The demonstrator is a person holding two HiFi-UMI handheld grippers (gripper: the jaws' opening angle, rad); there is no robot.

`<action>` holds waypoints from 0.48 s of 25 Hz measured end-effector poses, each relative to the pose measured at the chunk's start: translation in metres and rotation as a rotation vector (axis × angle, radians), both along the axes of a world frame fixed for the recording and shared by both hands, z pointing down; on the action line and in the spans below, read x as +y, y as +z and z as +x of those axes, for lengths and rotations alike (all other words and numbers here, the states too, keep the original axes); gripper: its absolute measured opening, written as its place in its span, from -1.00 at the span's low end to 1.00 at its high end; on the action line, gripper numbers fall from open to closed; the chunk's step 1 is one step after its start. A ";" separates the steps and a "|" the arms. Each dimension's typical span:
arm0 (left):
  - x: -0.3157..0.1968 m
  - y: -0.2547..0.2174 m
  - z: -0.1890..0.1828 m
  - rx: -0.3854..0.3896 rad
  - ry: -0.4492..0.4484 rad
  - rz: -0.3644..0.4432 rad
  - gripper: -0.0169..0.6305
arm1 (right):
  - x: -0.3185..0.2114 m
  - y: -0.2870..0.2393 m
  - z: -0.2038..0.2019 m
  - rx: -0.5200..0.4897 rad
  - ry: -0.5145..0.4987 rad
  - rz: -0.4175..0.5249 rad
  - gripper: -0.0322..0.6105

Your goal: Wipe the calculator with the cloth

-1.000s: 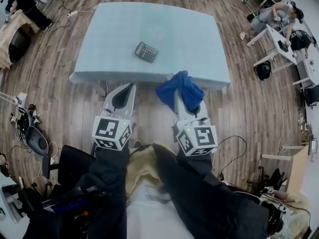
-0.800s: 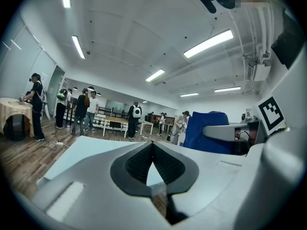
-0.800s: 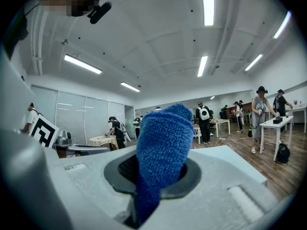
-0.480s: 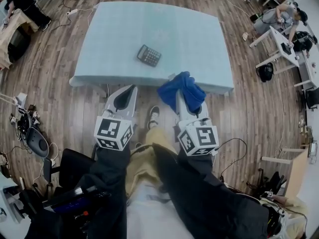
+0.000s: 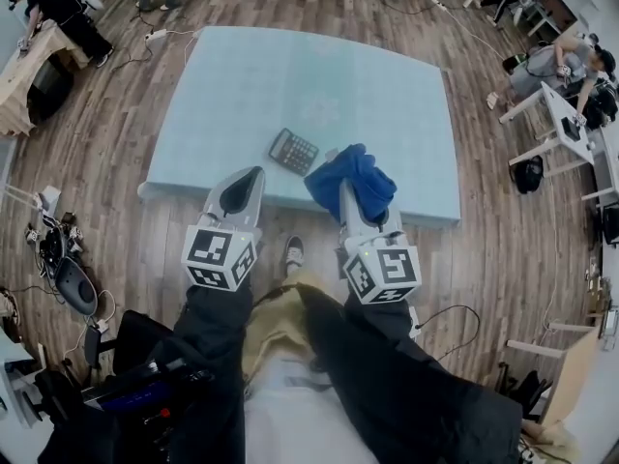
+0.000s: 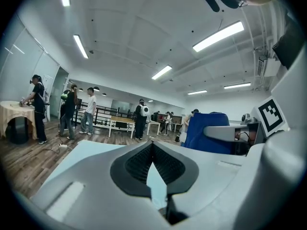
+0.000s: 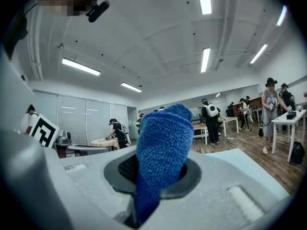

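A dark calculator (image 5: 293, 151) lies slanted on the pale blue table (image 5: 242, 85), close to its near edge. My right gripper (image 5: 346, 189) is shut on a blue cloth (image 5: 352, 179), which bunches over its tips just right of the calculator. In the right gripper view the cloth (image 7: 160, 138) stands up between the jaws of the right gripper (image 7: 146, 186). My left gripper (image 5: 251, 174) hangs at the table's near edge, left of the calculator, jaws together and holding nothing. The left gripper view shows the left gripper (image 6: 152, 145) shut and the cloth (image 6: 204, 132) off to the right.
The table's near edge (image 5: 290, 204) lies just under both grippers. Wooden floor surrounds the table, with cables and gear at the left (image 5: 58, 259). People stand at desks at the far right (image 5: 571, 66) and far left (image 5: 53, 13). A shoe (image 5: 293, 251) shows below.
The table and calculator have drawn nearer in the head view, so both grippers now reach the table's near edge. Both grippers keep their pose, the right one still shut on the cloth.
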State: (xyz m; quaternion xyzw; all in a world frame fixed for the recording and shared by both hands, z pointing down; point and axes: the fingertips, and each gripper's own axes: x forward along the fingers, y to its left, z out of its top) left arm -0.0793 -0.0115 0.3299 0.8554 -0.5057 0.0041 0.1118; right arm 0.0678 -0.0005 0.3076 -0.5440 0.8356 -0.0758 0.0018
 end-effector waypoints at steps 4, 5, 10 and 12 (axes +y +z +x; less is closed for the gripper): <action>-0.046 -0.005 0.018 -0.009 -0.004 -0.006 -0.98 | -0.048 0.001 0.014 -0.016 -0.018 -0.010 -0.71; -0.057 -0.004 0.022 -0.015 -0.006 -0.012 -0.98 | -0.059 0.003 0.018 -0.023 -0.020 -0.017 -0.71; -0.104 0.011 0.027 -0.050 -0.035 -0.056 -0.98 | -0.110 0.022 0.024 -0.054 -0.043 -0.059 -0.71; -0.122 0.017 0.030 -0.052 -0.045 -0.068 -0.98 | -0.127 0.028 0.023 -0.061 -0.056 -0.072 -0.71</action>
